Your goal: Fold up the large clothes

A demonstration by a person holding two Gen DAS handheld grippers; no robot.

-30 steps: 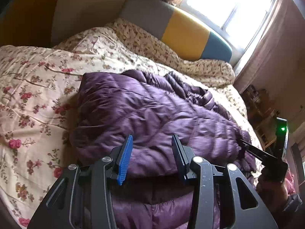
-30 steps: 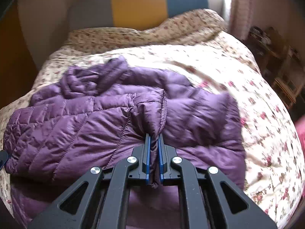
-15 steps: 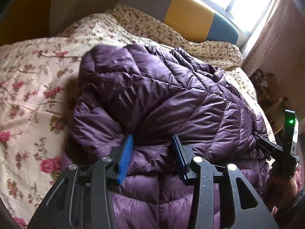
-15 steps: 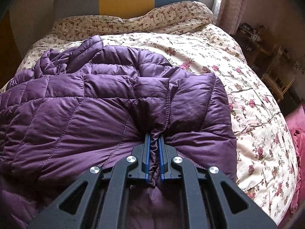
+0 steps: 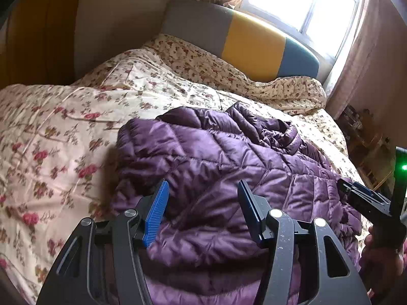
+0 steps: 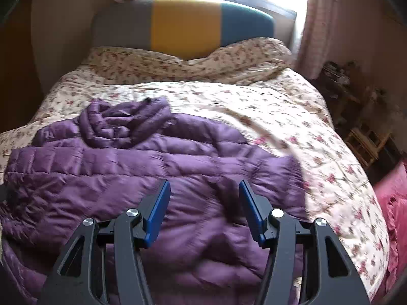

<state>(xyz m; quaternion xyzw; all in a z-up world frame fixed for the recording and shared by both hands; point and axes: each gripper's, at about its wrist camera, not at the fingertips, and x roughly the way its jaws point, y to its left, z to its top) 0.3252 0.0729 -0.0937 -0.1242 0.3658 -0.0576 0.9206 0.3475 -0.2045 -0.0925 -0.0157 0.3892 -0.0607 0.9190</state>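
**Both Grippers Released Above the Folded Jacket**

We are holding the left gripper (image 5: 202, 203) with its blue-padded fingers spread apart and nothing between them, just over the near part of the quilted purple down jacket (image 5: 229, 172). We are holding the right gripper (image 6: 204, 203) the same way, its fingers apart and gripping nothing, above the near right part of the jacket (image 6: 152, 172).

The jacket is lying across the near half of the floral quilted bedspread (image 6: 292, 117), its hood bunched toward the grey, yellow and teal headboard (image 6: 183, 25). We are judging that the near layer is doubled over onto the body, so one fold is likely complete. We are keeping both grippers open and low, probably so that the puffy fabric is settling without being dragged.

No containers are showing in either view; a dim shelf (image 6: 366, 139) beside the bed is too blurred for us to read its contents.
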